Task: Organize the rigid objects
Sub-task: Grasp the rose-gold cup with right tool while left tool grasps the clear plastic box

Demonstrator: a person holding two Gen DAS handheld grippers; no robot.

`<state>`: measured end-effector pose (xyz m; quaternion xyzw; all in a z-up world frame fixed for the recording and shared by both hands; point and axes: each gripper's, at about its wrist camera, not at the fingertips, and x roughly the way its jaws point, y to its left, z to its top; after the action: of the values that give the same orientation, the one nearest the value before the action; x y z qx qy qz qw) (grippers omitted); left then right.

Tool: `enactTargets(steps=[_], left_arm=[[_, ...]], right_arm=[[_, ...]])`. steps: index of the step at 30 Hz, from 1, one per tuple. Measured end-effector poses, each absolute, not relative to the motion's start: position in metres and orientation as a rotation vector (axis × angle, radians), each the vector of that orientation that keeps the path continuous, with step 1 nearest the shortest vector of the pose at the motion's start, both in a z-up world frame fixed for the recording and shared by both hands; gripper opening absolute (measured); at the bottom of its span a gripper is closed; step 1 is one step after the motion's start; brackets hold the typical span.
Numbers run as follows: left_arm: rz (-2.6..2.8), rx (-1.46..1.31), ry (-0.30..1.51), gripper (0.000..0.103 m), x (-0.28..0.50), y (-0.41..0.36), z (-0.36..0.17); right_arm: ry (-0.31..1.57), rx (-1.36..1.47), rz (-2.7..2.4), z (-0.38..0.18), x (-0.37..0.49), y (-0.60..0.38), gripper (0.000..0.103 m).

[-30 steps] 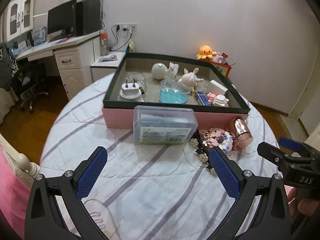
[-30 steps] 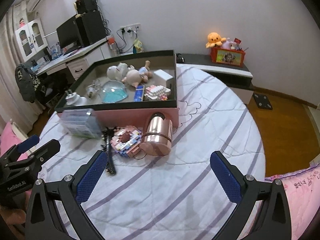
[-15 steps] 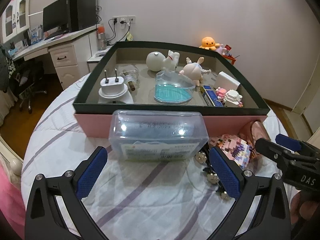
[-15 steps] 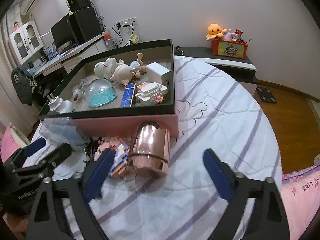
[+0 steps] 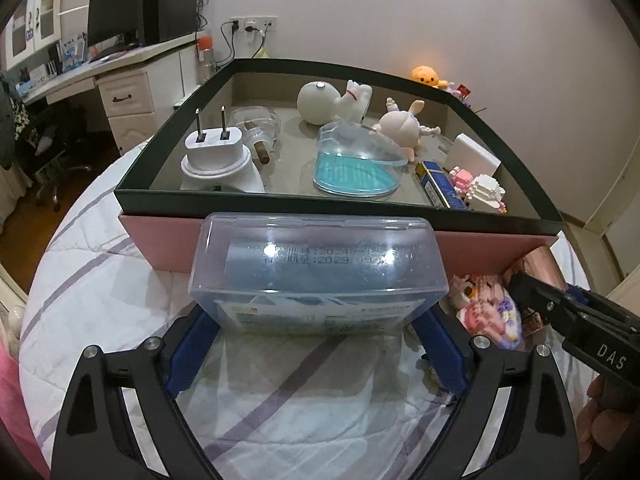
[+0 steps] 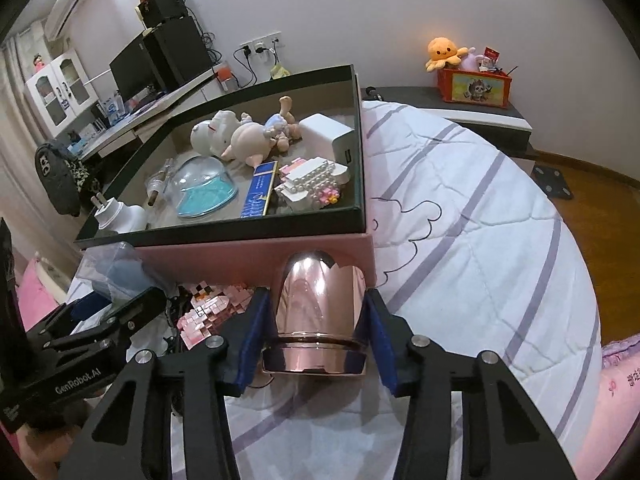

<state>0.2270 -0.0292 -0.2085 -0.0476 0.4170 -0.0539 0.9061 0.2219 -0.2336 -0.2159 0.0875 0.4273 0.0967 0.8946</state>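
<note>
Left gripper (image 5: 318, 354): jaws closing, still wide, with the clear plastic case (image 5: 318, 276) sitting between the blue pads (image 5: 192, 354). Pads are lying right at the case's two ends; can't tell if they're pressing yet, so not calling it gripped. Case is resting on the striped quilt (image 5: 100, 272), its far side just against the pink wall of the storage box (image 5: 480, 246).

Right gripper (image 6: 316, 338): jaws closing, about a third open, with the rose-gold metal cup (image 6: 320, 312) between them. Cup is lying on its side, rim toward the camera, closed end against the box's pink front. Both pads (image 6: 252, 344) are sitting against the cup's sides near the rim, apparently touching.

Pink block model (image 6: 208, 306) is lying on the quilt between cup and case, with a dark tangled item beside it that's too small to identify.

Box interior is holding a white plug adapter (image 5: 218, 156), blue-based clear dome (image 5: 356, 162), two figurines, white charger block (image 5: 474, 158), blue pack and a white brick model (image 6: 310, 178).
</note>
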Motion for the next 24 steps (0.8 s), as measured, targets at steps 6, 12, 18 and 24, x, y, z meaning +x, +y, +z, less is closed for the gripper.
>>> enactTargets(steps=[6,12,18,24], left_arm=[[-0.122,-0.100,0.841,0.093,0.215,-0.025,-0.202],[-0.117,-0.097,0.822,0.093,0.199,-0.017,-0.193],[-0.129,-0.071,0.806,0.093,0.182,-0.016,-0.184],[-0.129,-0.064,0.784,0.093,0.172,-0.012,-0.171]], right_arm=[[0.877,0.201,0.202,-0.212,0.208,-0.238,0.048],[0.848,0.188,0.204,-0.196,0.195,-0.237,0.048],[0.828,0.166,0.231,-0.183,0.183,-0.226,0.048],[0.818,0.154,0.252,-0.175,0.179,-0.218,0.048]])
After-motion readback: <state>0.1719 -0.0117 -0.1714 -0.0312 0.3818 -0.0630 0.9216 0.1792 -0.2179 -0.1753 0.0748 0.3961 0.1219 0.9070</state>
